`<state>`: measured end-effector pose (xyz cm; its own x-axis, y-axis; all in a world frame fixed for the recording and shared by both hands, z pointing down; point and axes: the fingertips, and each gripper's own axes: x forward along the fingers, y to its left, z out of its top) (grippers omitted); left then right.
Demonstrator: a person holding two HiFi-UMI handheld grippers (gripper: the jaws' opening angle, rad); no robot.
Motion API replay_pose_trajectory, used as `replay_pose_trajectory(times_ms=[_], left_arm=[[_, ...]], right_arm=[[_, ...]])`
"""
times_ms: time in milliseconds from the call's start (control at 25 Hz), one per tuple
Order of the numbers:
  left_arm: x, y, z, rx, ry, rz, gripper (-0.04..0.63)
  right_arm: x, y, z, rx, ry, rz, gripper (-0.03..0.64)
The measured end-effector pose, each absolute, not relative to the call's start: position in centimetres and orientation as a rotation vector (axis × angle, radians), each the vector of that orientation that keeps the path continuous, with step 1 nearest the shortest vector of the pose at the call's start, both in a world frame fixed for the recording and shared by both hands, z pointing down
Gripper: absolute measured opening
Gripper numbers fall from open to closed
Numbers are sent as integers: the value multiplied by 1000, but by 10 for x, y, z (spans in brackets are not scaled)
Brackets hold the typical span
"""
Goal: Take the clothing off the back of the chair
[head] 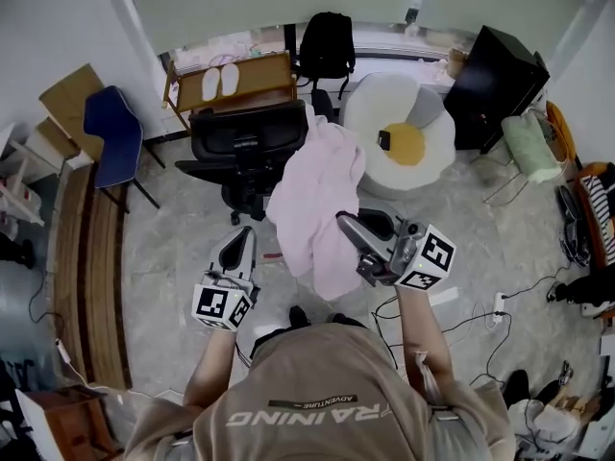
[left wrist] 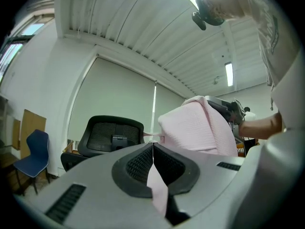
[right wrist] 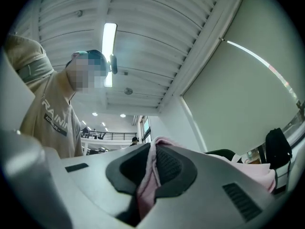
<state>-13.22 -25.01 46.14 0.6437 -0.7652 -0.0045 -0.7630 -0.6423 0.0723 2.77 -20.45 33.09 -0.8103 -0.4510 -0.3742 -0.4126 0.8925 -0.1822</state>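
Fingers point(left wrist: 136, 163) of left gripper point(head: 240, 243) pinched shut on pink garment point(head: 317, 195) edge; right gripper point(head: 346, 224) same. Garment hangs between both, seemingly clear of black chair point(head: 245, 137). Hold grips tight, lift hem off floor point(head: 173, 248), carry level.

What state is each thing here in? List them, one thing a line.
Black office chair: upright, its back bare.
Pink garment: off that chair, hanging in the air in front of it.
Left gripper: jaws shut on a strip of the pink garment.
Right gripper: jaws shut on a fold of the pink garment.
Blue chair: upright, nothing on it.
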Motion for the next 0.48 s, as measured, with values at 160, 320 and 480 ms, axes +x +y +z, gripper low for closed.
replay_pose_trajectory(times_ms=[160,320,480], left_arm=[[-129,-227,458,2767,-1376,-47,14],[-119,-189,461,2706,-1428,-51,14],[-109,-149,470,2657,-1473,-26,14]], right_arm=[[34,-184,330,-568,2640,-151,46],[42,-155,329,-505,2644,-181,46],[56,-126,318,-411,2587,-209,46]])
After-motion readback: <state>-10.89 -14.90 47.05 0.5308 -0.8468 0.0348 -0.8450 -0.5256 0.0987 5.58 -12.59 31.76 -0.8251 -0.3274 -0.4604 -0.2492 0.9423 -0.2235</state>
